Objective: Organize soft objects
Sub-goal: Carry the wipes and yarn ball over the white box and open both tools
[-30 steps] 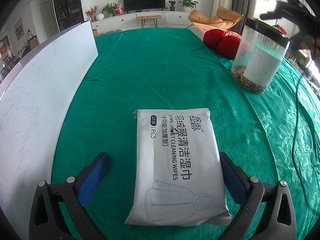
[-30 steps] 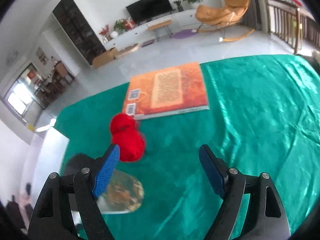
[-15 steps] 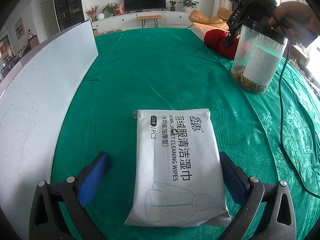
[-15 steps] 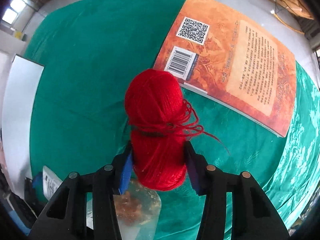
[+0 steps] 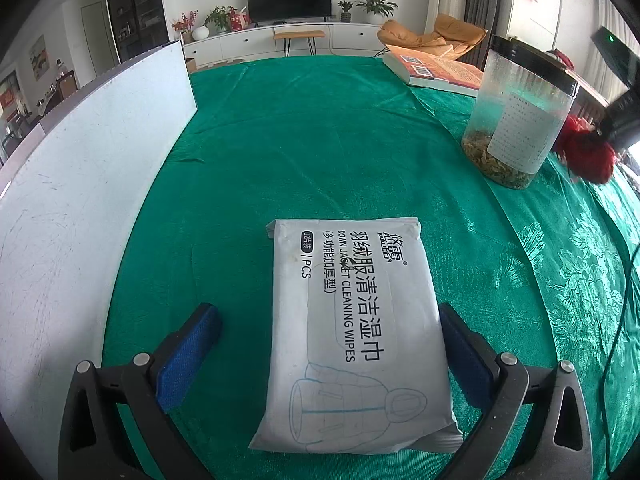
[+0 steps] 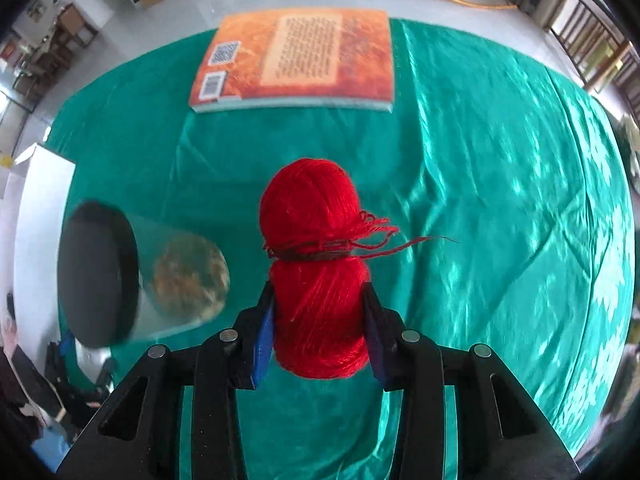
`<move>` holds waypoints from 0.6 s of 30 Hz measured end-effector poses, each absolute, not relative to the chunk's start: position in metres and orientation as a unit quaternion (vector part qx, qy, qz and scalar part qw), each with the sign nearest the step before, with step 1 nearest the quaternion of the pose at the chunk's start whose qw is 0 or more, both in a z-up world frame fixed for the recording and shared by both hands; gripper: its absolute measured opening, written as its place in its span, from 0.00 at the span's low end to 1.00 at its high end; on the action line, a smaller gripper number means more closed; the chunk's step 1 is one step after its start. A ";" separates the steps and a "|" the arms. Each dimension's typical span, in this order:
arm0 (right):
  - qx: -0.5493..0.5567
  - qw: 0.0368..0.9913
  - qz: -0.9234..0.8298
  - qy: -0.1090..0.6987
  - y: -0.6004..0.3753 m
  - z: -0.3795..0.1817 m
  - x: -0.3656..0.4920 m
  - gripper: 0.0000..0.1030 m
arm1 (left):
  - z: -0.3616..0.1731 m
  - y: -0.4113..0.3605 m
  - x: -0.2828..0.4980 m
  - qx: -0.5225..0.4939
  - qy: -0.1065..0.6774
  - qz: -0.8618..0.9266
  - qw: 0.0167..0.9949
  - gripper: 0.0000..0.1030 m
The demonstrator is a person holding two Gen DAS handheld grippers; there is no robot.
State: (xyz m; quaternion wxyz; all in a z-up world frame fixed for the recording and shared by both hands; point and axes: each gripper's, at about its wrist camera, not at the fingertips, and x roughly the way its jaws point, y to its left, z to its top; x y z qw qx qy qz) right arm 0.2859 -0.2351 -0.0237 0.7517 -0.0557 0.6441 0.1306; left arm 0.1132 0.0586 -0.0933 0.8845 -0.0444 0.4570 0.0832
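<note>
Between the blue pads of the right gripper (image 6: 319, 330) sits the red yarn skein (image 6: 316, 268), its lower half pinched as the jaws close on it; a second ago those jaws stood wide over bare cloth, so the first soft item now looks secured for moving. The left gripper (image 5: 328, 354) hangs open astride the wipes pack (image 5: 356, 336), not pressing it. Around them lie the green tablecloth (image 5: 304, 148), a lidded jar (image 6: 132, 276), an orange book (image 6: 296, 60) and a living room beyond.

Closing right gripper (image 6: 320, 320) fingers (image 6: 264, 336) squeeze red yarn (image 6: 316, 264).
</note>
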 end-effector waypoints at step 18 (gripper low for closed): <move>0.061 0.835 0.117 0.534 -0.276 -0.013 0.170 0.44 | -0.055 0.073 0.100 -0.145 0.451 0.021 0.880 0.64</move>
